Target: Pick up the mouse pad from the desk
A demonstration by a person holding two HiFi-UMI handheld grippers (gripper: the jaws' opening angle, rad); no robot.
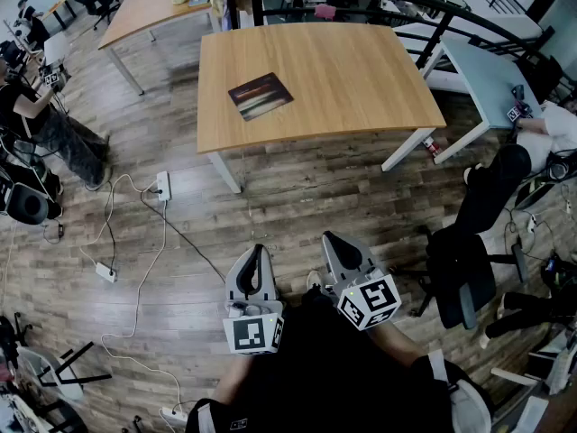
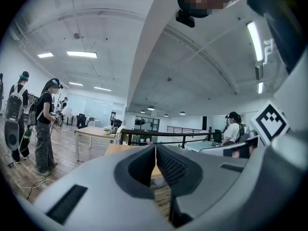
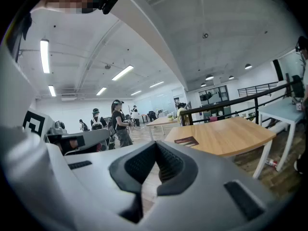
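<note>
A dark mouse pad [image 1: 260,95] with a reddish streaked print lies flat on the left part of a wooden desk [image 1: 361,79]. The right gripper view shows the mouse pad [image 3: 186,140] on the same desk [image 3: 231,134], far ahead. Both grippers hang close to my body, well short of the desk, over the wooden floor. My left gripper [image 1: 260,253] is shut with nothing between its jaws, and in its own view the left gripper [image 2: 156,148] shows its pads pressed together. My right gripper [image 1: 330,239] is likewise shut and empty; the right gripper [image 3: 156,146] points toward the desk's near left corner.
White cables and a power strip [image 1: 163,186] trail over the floor left of me. A black office chair [image 1: 460,273] stands at the right. A second wooden table [image 1: 144,7] is at the back left, a pale table [image 1: 487,75] at the right. People [image 3: 121,124] stand left.
</note>
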